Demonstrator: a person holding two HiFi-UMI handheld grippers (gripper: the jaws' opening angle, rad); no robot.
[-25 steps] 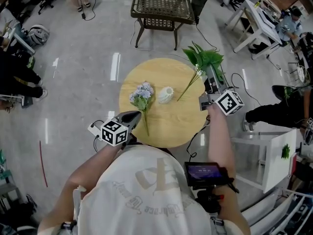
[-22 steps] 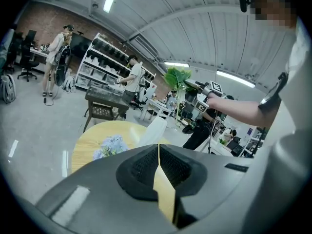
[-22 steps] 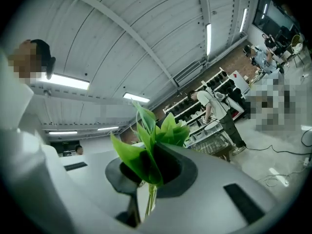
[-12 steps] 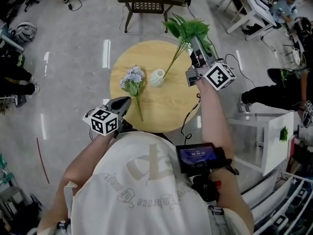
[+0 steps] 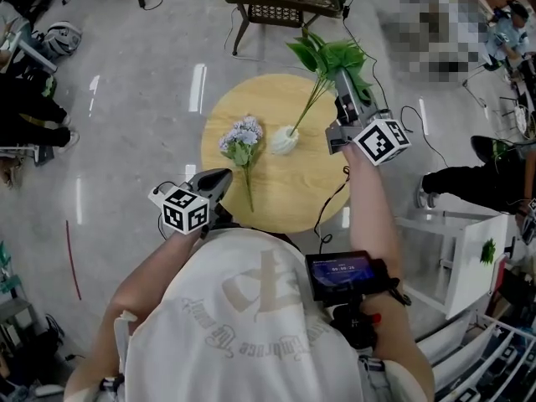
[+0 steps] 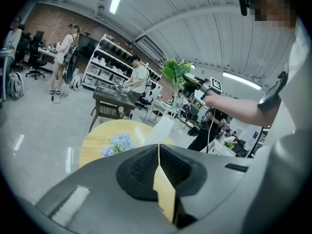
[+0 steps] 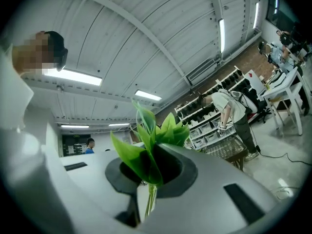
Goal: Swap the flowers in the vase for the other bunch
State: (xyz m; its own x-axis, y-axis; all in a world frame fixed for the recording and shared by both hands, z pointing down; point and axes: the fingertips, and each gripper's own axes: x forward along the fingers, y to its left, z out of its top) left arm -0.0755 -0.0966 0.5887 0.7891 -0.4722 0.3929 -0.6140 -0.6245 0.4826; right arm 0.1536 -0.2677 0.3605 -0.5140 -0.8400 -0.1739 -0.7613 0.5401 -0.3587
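At vase (image 5: pixel 285 139) mouth: slanted stems of green bunch (image 5: pixel 328 55) could lever vase over; it looks light, and nothing steadies it. Sideways pull would drag it toward blue bunch (image 5: pixel 241 141), flat just beside it on counter (image 5: pixel 285 203). Thin stems may slip in grip.
Right gripper (image 5: pixel 342 86): fingers (image 7: pixel 181 172) clamped on green bunch just under leaves; stems trail down to vase, tips inside or only at rim, cannot tell.
Left gripper (image 5: pixel 219 178): fingers (image 6: pixel 141 165) pressed together, empty, at counter edge near blue bunch's stem end, apart from it.

We note a round wooden table (image 5: pixel 293 199). On it sits a white vase (image 5: pixel 285 140), with blue flowers (image 5: pixel 241 141) lying just beside the vase.
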